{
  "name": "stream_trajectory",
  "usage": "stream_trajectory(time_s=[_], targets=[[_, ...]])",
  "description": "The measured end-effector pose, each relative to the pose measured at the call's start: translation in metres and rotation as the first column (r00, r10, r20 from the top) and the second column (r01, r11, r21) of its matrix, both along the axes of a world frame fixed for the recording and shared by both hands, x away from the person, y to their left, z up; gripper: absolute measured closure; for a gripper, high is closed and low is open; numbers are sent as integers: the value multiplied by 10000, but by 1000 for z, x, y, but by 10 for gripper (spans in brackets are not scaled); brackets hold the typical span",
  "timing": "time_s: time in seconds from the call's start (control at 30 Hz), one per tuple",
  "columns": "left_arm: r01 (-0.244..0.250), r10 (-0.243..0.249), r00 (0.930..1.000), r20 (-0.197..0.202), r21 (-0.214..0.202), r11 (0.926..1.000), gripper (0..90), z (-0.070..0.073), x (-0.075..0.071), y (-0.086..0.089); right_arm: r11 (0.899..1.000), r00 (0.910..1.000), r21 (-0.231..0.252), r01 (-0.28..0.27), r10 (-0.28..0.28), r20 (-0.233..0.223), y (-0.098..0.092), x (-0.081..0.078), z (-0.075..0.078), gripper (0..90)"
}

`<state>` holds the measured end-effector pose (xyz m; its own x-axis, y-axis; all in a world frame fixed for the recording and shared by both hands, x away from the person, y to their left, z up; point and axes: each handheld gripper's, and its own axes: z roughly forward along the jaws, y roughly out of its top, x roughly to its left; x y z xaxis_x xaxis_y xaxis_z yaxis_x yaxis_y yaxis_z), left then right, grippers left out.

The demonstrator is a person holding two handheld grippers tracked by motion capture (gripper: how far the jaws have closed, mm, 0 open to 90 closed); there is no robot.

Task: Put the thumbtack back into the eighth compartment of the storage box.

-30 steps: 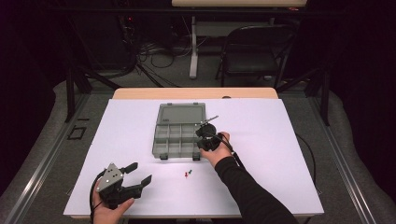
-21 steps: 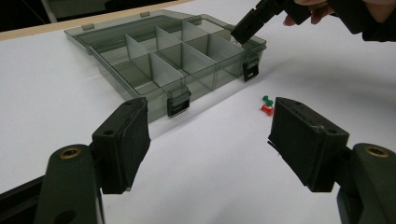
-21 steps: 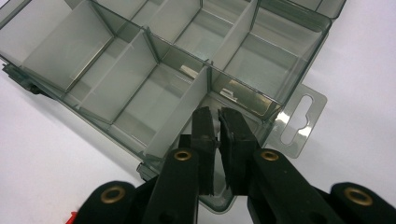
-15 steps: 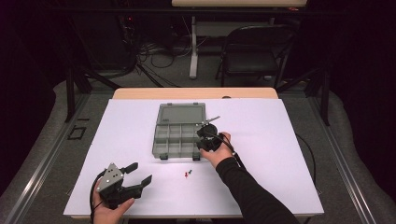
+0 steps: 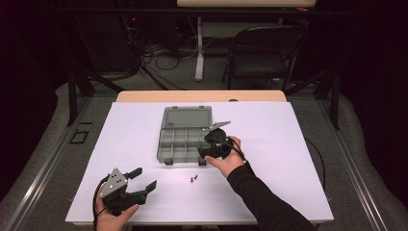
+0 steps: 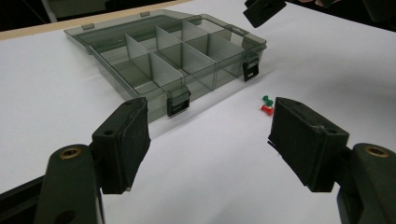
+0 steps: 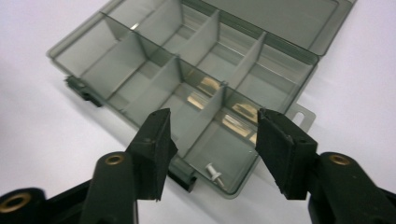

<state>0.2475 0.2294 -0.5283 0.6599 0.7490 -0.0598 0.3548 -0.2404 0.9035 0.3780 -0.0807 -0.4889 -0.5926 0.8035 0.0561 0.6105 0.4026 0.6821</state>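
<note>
Right claw (image 5: 213, 144) hangs over the organizer box (image 5: 185, 134), above its near-right corner compartment. Its jaws have just been opening and stand wide, nothing between the pads. In the right gripper view the white pushpin (image 7: 214, 171) lies on the floor of that corner compartment, below the gap between my jaws, touching neither pad. The other compartments I can see hold nothing I can make out.

The box sits on the white surface (image 5: 288, 144), lid (image 5: 187, 117) flat open on its far side, two black latches (image 6: 179, 101) on the near wall.

Red pushpin (image 5: 192, 180) and green pushpin (image 5: 196, 177) lie loose on the surface just in front of the box, off its near-right corner, nearly touching each other. In the left gripper view the green one is the closer of the two to the box.

Left claw (image 5: 144, 179) is well apart from the box, in front of it and to the left, near the surface's front edge. Jaws wide, empty, pointed toward the box and the two pins. My left hand (image 5: 113, 214) grips it from below.
</note>
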Motion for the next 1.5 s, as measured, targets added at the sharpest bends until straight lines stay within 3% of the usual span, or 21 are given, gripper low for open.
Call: stream_trajectory(time_s=[0.3,0.53,0.63,0.87,1.17,1.5], targets=[[-23,23,10000,-6,17,10000,281,0,0,0,9967,9954,186,-793,782,551,-3,-27,8,389],[9,-9,10000,-10,43,10000,280,0,0,-2,9925,9923,476,-1124,1096,575,-4,-44,6,400],[25,-25,10000,-7,41,10000,280,0,0,-1,9912,9895,363,-1272,1243,736,-3,-50,2,429],[30,-30,10000,0,39,10000,280,0,0,-1,9868,9878,525,-1530,1511,377,-1,-57,-14,436],[22,-22,10000,0,33,10000,280,0,0,-1,9845,9846,483,-1684,1657,558,4,-64,-31,473],[20,-20,10000,12,38,10000,281,0,0,-1,9854,9857,335,-1669,1660,289,10,-64,-48,544]])
